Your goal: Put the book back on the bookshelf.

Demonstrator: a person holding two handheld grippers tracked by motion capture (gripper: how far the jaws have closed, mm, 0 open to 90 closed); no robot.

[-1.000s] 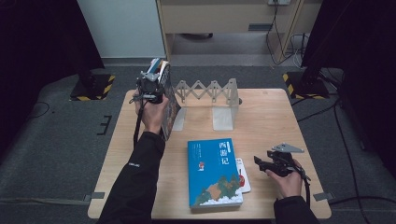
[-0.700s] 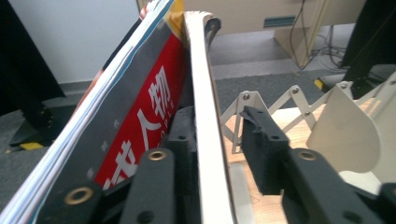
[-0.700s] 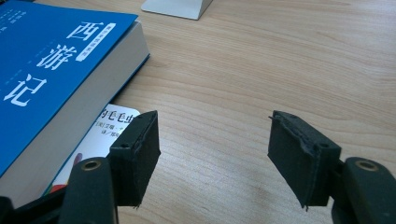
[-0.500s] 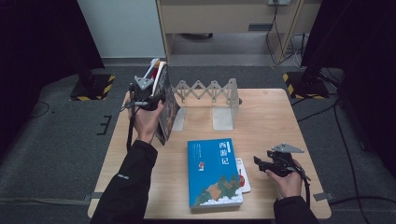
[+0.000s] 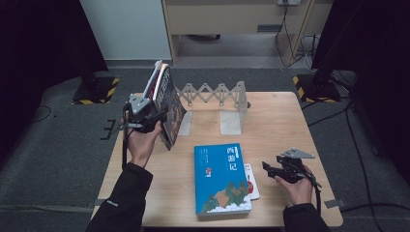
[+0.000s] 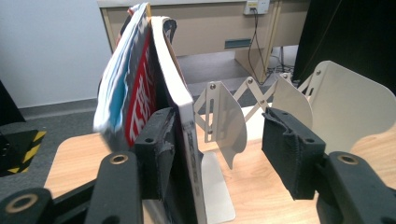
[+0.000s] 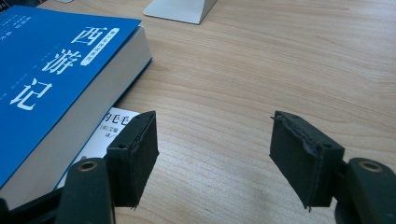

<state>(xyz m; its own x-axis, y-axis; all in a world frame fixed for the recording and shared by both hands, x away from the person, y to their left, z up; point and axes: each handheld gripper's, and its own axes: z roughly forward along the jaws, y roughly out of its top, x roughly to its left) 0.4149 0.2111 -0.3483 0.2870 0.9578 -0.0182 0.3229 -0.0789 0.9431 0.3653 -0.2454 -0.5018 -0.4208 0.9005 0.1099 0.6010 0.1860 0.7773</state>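
My left tongs sit at the upper left of the high view, jaws apart, with nothing clamped between them. In the left gripper view the near jaw lies flat against the cover of the standing books, which lean at the left end of the expanding bookend rack; the other jaw stands free, well off to the right, in front of a white divider. So the books are beside my left tongs, not inside them, spines running up and tilted toward the top of the frame.

My right tongs rest low at the lower right of the high view, jaws wide and empty over bare tabletop. The blue book lies flat in the lower middle, its long axis running from the bottom edge toward the rack, with a thin white booklet poking out from under its right side. That book lies just left of my right tongs, nearer to them than to my left, and I judge the next pick would start from its right edge
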